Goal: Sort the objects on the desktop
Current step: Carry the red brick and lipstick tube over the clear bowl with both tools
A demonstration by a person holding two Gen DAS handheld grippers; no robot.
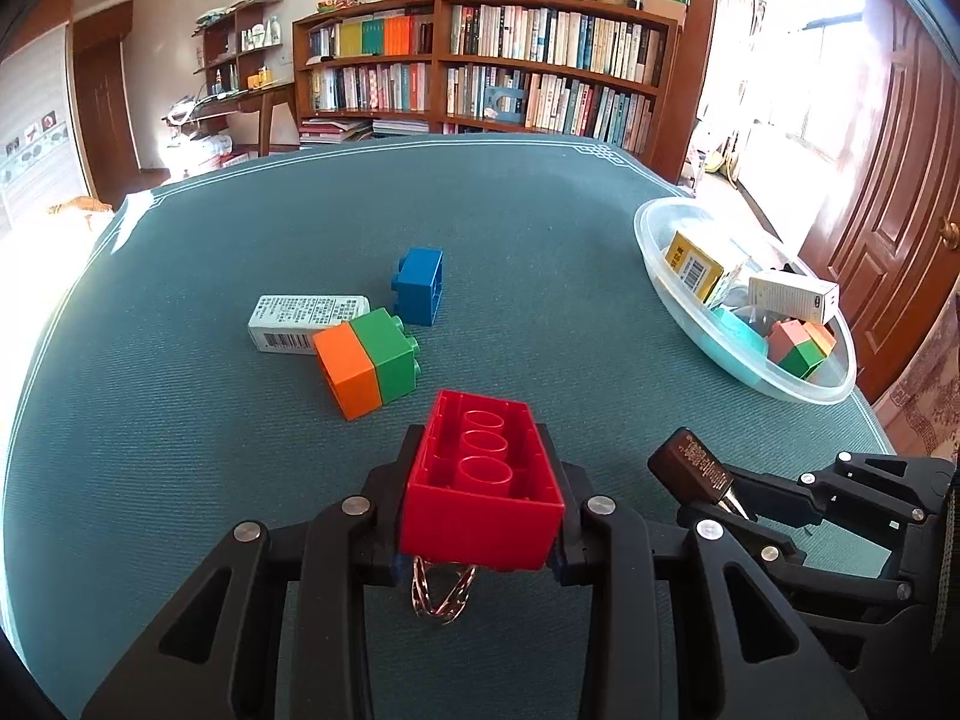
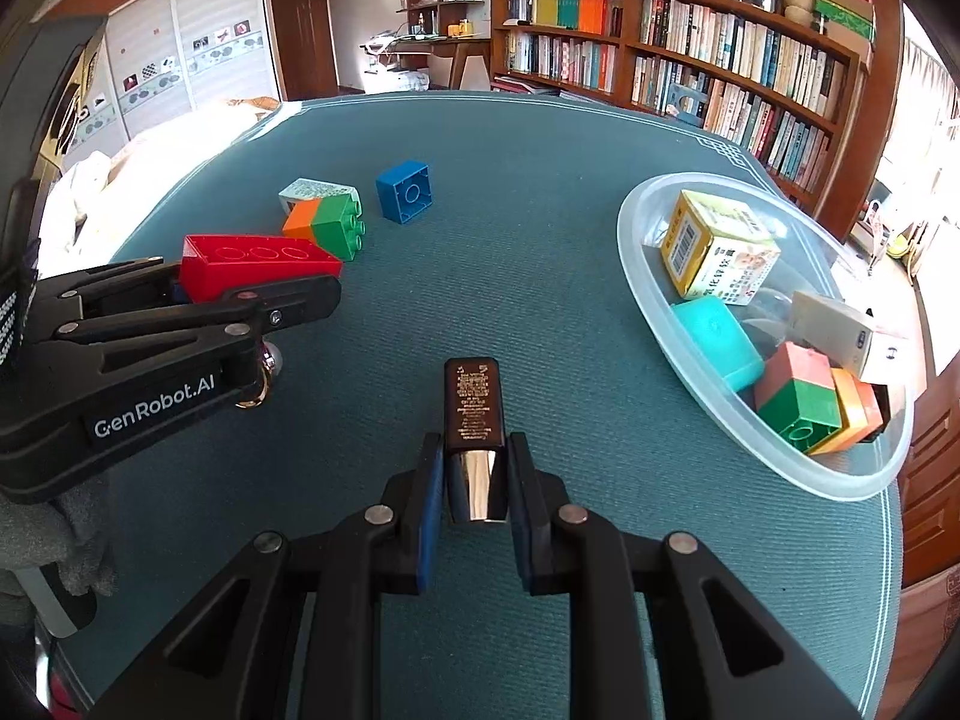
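Observation:
My left gripper (image 1: 480,504) is shut on a red brick (image 1: 483,480), hollow side up, held just above the table; it also shows in the right wrist view (image 2: 258,267). My right gripper (image 2: 477,480) is shut on a dark brown tube with a silver end (image 2: 473,414), also seen at the right of the left wrist view (image 1: 690,465). An orange-and-green brick (image 1: 366,363), a blue brick (image 1: 420,285) and a white box (image 1: 306,321) lie on the green table mat (image 1: 540,300) ahead.
A clear plastic bowl (image 2: 660,324) at the right holds a yellow box, a teal block, a white box and stacked bricks. A metal ring (image 1: 441,594) lies under the left gripper. Bookshelves stand behind the table.

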